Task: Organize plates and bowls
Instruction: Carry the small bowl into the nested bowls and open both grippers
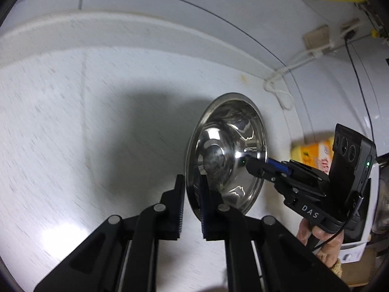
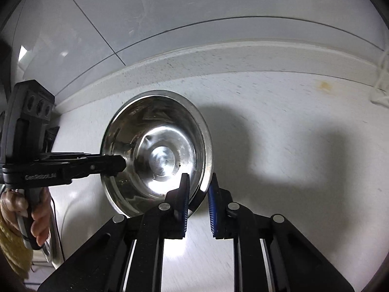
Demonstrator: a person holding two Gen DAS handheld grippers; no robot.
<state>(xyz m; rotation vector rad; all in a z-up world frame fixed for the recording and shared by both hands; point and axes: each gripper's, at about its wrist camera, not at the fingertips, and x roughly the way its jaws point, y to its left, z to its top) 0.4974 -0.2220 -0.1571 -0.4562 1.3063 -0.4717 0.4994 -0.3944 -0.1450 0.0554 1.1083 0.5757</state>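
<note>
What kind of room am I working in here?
Probably a home kitchen: a white speckled countertop meets a glossy white tiled wall, both grippers straddle the rim of a shiny stainless steel bowl, and a wall socket has cables plugged in.

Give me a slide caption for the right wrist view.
Both grippers, right and left, hold a steel bowl by opposite rims above a white counter.

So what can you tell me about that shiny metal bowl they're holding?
The bowl looks like polished stainless steel, round, with a flat rolled rim and a small flat base that mirrors the room. It is tipped up on edge above the pale speckled counter, its hollow side seen in both views. Both grippers hold it by the rim from opposite sides: the left gripper and the right gripper, each with one jaw inside and one outside. It looks empty.
</note>
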